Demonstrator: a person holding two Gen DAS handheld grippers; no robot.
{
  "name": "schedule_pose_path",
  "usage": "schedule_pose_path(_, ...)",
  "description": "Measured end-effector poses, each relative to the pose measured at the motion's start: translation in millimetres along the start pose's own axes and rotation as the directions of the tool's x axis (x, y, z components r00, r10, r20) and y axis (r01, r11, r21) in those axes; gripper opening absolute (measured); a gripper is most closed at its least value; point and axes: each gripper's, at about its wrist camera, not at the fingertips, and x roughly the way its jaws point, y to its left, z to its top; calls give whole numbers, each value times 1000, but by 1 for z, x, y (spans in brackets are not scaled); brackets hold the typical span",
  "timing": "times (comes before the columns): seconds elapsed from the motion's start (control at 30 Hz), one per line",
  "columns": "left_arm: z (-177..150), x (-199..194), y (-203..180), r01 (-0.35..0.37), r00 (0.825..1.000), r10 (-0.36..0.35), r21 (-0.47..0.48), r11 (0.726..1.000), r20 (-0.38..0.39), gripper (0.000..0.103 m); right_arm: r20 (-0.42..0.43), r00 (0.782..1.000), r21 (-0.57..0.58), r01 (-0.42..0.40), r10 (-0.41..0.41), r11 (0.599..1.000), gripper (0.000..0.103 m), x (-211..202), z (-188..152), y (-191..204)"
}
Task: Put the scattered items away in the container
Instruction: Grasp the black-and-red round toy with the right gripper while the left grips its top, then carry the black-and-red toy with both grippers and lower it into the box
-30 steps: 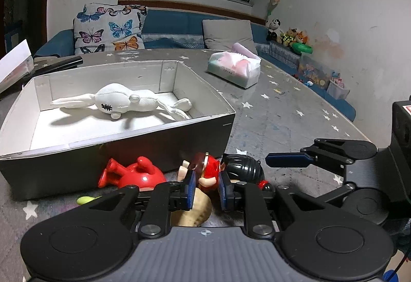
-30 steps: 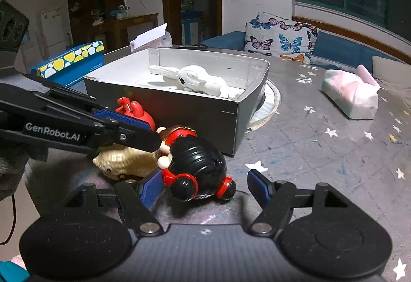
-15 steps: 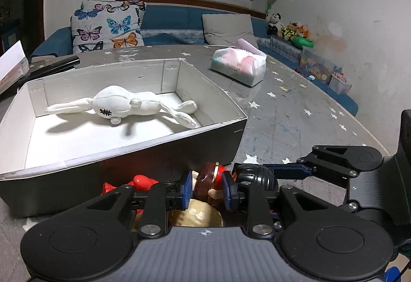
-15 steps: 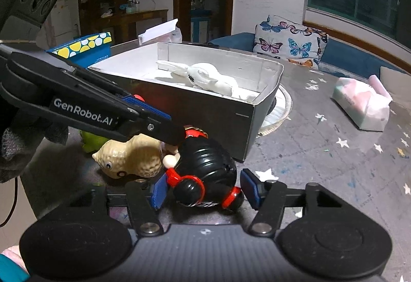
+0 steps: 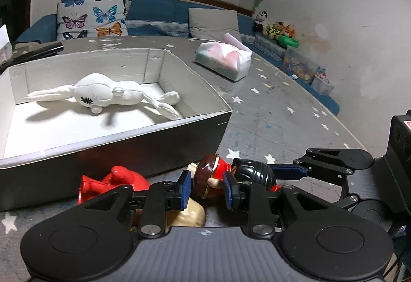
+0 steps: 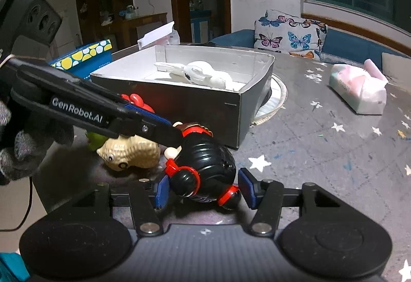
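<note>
At nine o'clock in the left wrist view sits our container, the shallow grey cardboard box with white inside [image 5: 221, 125], already holding a white plush rabbit [image 5: 102, 94]. Just in front of its near wall lie a glossy red figurine [image 5: 115, 179] and a cream ridged shell-like toy [image 6: 133, 153], both on the grey star-printed desk [image 5: 282, 115].

At six o'clock our left gripper [image 5: 206, 185] has just been opening; its blue fingers [image 5: 186, 185] now stand on either side of the brown-and-red doll head [image 5: 210, 174] with a sliver of gap, so nothing is clamped. We judge it should close squarely across the head before lifting.

Further right, toward three o'clock, our right gripper [image 6: 203, 190] has just been closing around the black ribbed toy with red rings [image 6: 205, 169], which rests on the desk. Whether the pads press yet, we cannot tell. We should finish the squeeze low on the body, then lift clear of the box wall.
</note>
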Motion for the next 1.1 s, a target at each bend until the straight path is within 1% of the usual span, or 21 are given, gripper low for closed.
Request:
schedule_pose_path(0.1, 0, 2, 0, 18, 1000, -18, -13, 1000, -8, 30, -2, 1000, -13, 5, -5, 1000, 56, 1, 0, 2)
schedule_pose_path(0.2, 0, 5, 1, 10, 1000, -11, -35, 999, -14, 30, 2, 1000, -18, 12, -12, 1000, 56, 4, 1, 4)
schedule_pose_path(0.4, 2, 7, 15, 51, 998, -55, -159, 986, -16, 30, 5, 1000, -23, 26, -26, 999, 55, 10, -1, 8)
schedule_pose_path(0.5, 3, 9, 23, 73, 997, -80, -241, 968, -19, 31, 12, 1000, -2, 29, -29, 1000, 55, 10, -2, 7)
schedule_pose_path(0.57, 3, 10, 26, 79, 996, -87, -270, 960, -18, 31, 16, 999, 21, 30, -30, 999, 55, 10, -2, 6)
schedule_pose_path(0.77, 2, 9, 18, 58, 997, -67, -279, 959, -23, 31, 24, 999, 61, 31, -32, 998, 55, 6, -4, 4)
schedule_pose_path(0.93, 0, 3, 12, 76, 996, -83, -291, 954, -12, 31, 28, 999, 76, 27, -29, 997, 55, -6, -3, 4)
schedule_pose_path(1.0, 1, -4, 11, 91, 996, -94, -299, 950, 5, 30, 38, 999, 69, 28, -31, 997, 55, -13, 0, 6)
schedule_pose_path(1.1, 8, -21, 7, 113, 993, -101, -293, 949, 56, 31, 74, 997, 47, 31, -35, 998, 55, -25, 10, 10)
